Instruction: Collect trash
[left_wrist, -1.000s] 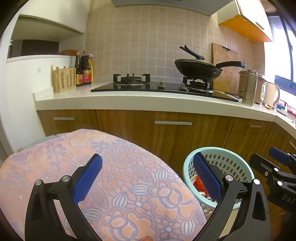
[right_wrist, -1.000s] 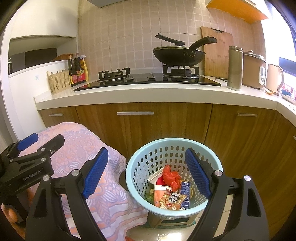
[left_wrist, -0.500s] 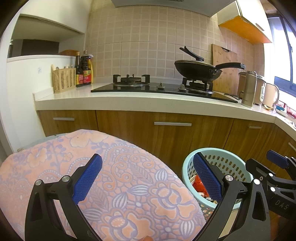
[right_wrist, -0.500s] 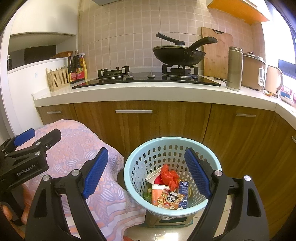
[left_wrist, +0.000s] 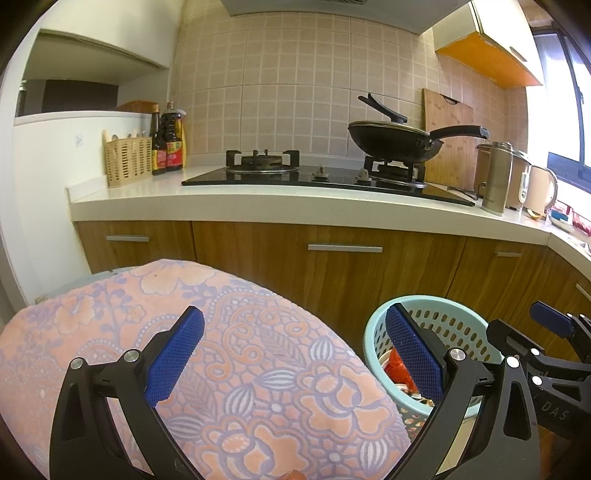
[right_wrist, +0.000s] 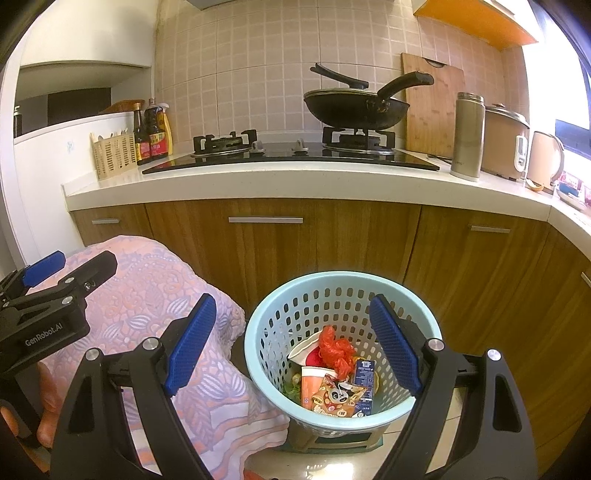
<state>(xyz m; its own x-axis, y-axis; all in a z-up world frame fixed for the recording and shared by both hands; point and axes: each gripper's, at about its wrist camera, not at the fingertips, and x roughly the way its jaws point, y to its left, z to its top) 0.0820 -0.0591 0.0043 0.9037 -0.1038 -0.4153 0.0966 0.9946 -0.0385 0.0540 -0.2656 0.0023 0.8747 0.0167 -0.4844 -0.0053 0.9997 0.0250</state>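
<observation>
A light blue perforated basket (right_wrist: 343, 291) stands on a low stool by the cabinets and holds trash: a red plastic bag (right_wrist: 334, 349), a paper cup (right_wrist: 312, 384), snack wrappers (right_wrist: 338, 398) and a small blue carton (right_wrist: 364, 374). My right gripper (right_wrist: 295, 343) is open and empty, above and in front of the basket. My left gripper (left_wrist: 295, 354) is open and empty above a pink floral cloth (left_wrist: 236, 332). The basket (left_wrist: 447, 314) also shows at the right in the left wrist view, partly hidden by my finger.
The floral cloth (right_wrist: 162, 291) covers a rounded surface left of the basket. Wooden cabinets (right_wrist: 266, 251) and a white counter (right_wrist: 295, 184) stand behind, with a gas hob (right_wrist: 288, 155), a black pan (right_wrist: 354, 107), a steel flask (right_wrist: 467, 136), sauce bottles (right_wrist: 153, 133) and a kettle (right_wrist: 545, 158).
Both grippers have drawn back and risen slightly, so the basket sits lower in the right wrist view. Both stay open and empty.
</observation>
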